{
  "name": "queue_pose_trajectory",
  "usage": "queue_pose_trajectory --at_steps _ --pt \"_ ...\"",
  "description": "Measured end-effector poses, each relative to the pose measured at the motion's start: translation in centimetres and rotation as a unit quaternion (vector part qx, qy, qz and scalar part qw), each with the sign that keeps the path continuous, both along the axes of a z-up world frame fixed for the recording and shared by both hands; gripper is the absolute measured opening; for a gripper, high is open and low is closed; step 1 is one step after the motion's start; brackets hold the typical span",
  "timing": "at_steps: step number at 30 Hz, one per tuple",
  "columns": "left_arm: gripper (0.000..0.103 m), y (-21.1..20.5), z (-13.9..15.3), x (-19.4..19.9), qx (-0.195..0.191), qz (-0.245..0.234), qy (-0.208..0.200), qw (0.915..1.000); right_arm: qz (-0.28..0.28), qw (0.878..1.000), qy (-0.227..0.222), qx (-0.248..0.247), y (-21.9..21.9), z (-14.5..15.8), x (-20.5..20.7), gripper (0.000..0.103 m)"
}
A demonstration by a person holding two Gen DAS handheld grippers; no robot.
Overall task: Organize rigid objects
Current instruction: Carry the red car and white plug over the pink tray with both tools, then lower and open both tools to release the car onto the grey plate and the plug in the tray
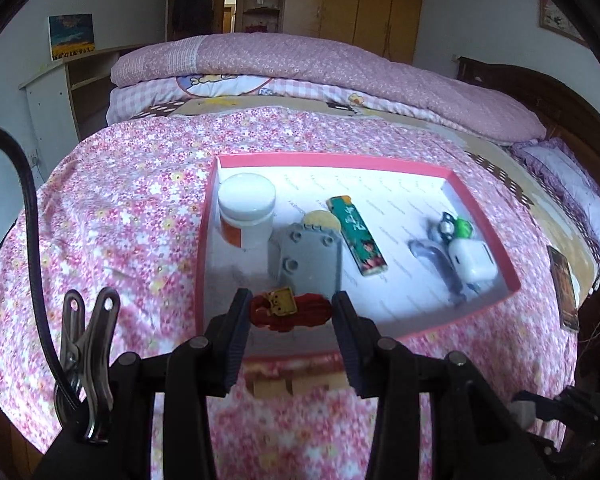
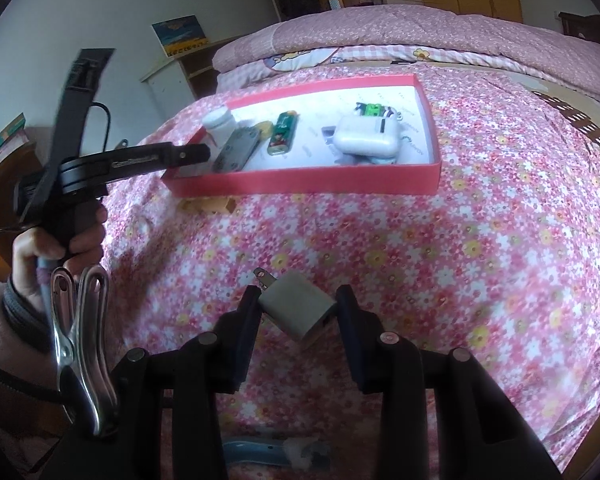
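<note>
Jar left of lighter in box

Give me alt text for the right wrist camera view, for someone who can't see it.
The right gripper clamps a grey plug adapter above a pink floral bedspread. Beyond, the left gripper reaches into a red tray of small items.

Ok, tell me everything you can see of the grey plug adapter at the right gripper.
The grey plug adapter is a small boxy charger block, matte plastic by the look, with metal prongs poking out of its upper-left end and a dark port on the lower-right face. It sits tilted diagonally between the fingers of the right gripper, its corners touching both. Below it lies the floral bedspread; whether it is lifted or resting there cannot be told. It is outside the pink box.
</note>
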State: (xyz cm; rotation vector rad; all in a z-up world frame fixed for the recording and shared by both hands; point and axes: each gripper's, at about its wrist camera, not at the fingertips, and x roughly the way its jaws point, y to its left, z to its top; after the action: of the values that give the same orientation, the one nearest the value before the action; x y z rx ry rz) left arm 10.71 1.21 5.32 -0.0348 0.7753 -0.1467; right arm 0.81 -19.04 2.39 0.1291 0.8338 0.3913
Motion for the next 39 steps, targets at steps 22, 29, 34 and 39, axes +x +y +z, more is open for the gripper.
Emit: queue_pose_trajectory --at_steps 22,29,34,39 --pt "0.043 -0.7 -2.1 3.8 0.008 0.006 0.009 0.9999 -0.016 0.999 -0.023 -0.021 -0.8 4.0 6.0 0.039" --pt "0.043 -0.8 -1.9 4.4 0.011 0.005 0.005 0.9999 -0.021 0.999 -0.033 -0.021 -0.7 5.4 9.0 0.039" --pt "0.043 -0.8 -1.9 4.5 0.005 0.004 0.004 1.0000 -0.024 0.999 -0.032 -0.020 -0.5 5.7 11.1 0.039" --pt "0.043 -0.9 -2.0 4.6 0.010 0.001 0.007 0.9999 -0.021 0.999 -0.033 -0.032 0.1 5.5 13.0 0.039"
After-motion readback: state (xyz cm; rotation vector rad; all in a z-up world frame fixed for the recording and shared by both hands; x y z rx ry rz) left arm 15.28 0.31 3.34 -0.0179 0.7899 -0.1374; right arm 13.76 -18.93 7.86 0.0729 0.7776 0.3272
